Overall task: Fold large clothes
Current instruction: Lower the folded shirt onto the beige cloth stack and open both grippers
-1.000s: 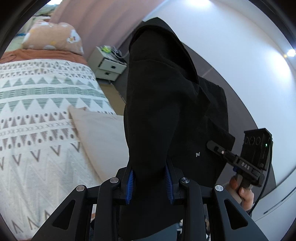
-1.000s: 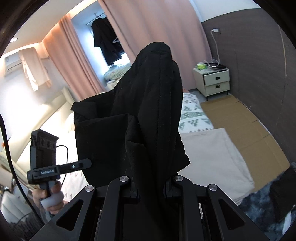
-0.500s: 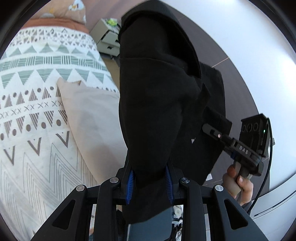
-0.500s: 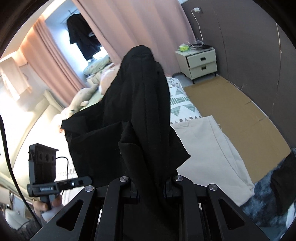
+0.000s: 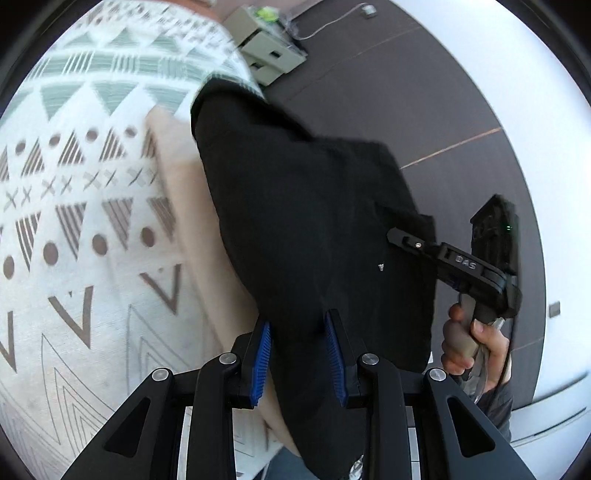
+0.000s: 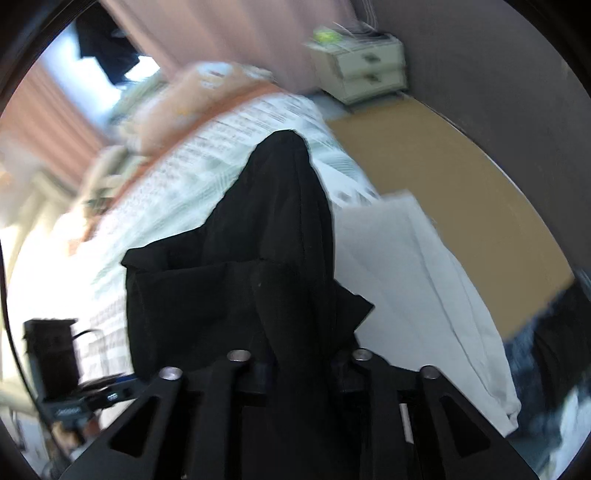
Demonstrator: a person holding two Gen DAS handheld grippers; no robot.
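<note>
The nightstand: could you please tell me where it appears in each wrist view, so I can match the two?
Left wrist: nightstand at top centre, beyond the bedspread.
Right wrist: nightstand at upper right, against the dark wall.
Shared landmark: the black garment between each gripper's fingers.

Bedroom setting. Bed with white geometric-patterned cover (image 5: 92,192), beige sheet (image 6: 424,288) along its edge. Pale two-drawer nightstand (image 6: 365,70) against dark grey wall (image 5: 424,92). Brown cardboard-coloured floor covering (image 6: 443,192) beside bed. Pink curtains (image 6: 229,29) flanking bright window (image 6: 74,74). White wall (image 5: 517,74) adjoining.
</note>
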